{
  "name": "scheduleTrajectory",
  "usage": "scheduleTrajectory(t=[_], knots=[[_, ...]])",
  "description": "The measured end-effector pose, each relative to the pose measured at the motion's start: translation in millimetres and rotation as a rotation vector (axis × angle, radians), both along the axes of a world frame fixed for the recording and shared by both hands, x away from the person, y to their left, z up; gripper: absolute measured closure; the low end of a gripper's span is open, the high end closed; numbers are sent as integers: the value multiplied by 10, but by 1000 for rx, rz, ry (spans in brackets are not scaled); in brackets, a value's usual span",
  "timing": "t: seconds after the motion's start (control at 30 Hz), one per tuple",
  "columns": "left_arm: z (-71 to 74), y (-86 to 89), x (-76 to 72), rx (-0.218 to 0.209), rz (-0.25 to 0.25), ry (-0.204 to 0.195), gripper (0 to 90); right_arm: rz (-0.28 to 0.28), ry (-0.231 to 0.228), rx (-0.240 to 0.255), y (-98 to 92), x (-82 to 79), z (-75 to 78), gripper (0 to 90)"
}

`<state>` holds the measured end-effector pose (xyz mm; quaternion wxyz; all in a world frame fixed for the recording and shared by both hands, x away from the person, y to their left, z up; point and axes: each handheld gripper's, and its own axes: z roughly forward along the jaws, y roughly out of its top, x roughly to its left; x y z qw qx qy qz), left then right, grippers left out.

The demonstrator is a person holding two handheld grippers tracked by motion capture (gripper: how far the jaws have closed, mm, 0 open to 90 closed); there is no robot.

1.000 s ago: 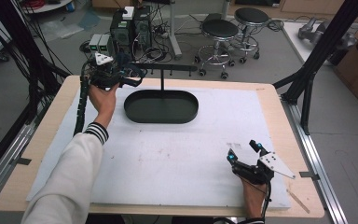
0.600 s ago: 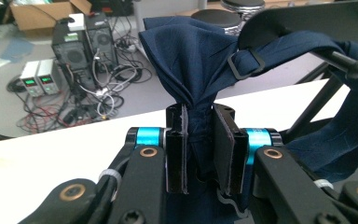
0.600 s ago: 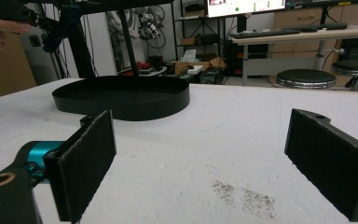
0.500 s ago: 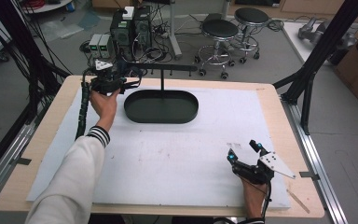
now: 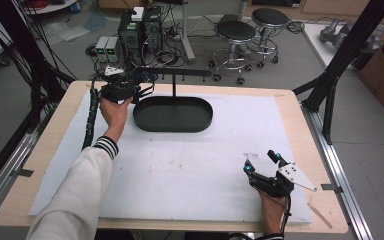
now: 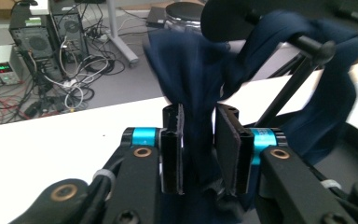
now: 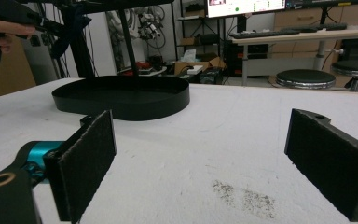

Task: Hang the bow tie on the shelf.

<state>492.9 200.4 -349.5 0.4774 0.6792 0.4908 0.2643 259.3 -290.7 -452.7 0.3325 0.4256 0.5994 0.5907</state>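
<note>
A dark blue cloth (image 6: 196,70) hangs over the horizontal bar (image 5: 185,73) of a black stand, whose post rises from an oval black tray (image 5: 172,114). My left gripper (image 5: 141,84) is at the bar's left end, at the table's far left. In the left gripper view its jaws (image 6: 198,116) are shut on a hanging fold of the cloth. My right gripper (image 5: 260,161) rests low at the table's near right, well apart from the stand. It stands wide open (image 7: 200,135) with nothing between its pads, facing the tray (image 7: 121,100).
A white mat (image 5: 190,165) covers the wooden table (image 5: 55,115). Black frame struts (image 5: 330,95) stand at the right edge and far left. Stools (image 5: 235,32), power supplies (image 5: 107,47) and cables sit on the floor behind the table.
My left gripper has dropped a little and levelled out at the bar's left end, staying on the cloth. The right gripper has not moved.
</note>
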Motion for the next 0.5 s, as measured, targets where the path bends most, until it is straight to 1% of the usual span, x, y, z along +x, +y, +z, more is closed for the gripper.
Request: scheduleTrajectory(t=[0.07, 0.13, 0.23, 0.3, 0.37, 0.4, 0.43, 0.47, 0.5], knots=[[13, 5, -6, -16, -6, -7, 698, 0, 0, -1, -1, 0, 0, 78], [20, 10, -9, -31, -10, -5, 654, 0, -2, 0, -2, 2, 0, 78], [32, 22, -22, -22, -15, -3, 641, 0, -3, -1, -2, 2, 0, 77], [40, 38, -41, -31, -25, -13, 595, 0, 1, -1, 1, -3, 0, 77], [43, 64, -71, -49, -52, -29, 532, 0, 0, -1, 0, -3, 0, 77], [43, 82, -89, -48, -80, -38, 479, 1, 0, -1, 0, -3, 0, 78], [46, 100, -114, -52, -95, -39, 425, 1, -1, 0, 0, -3, 0, 78], [47, 128, -146, -69, -119, -42, 400, 1, -1, -4, 0, -4, -1, 78], [46, 165, -183, -99, -147, -43, 374, 2, -5, -5, 1, -4, -1, 77]])
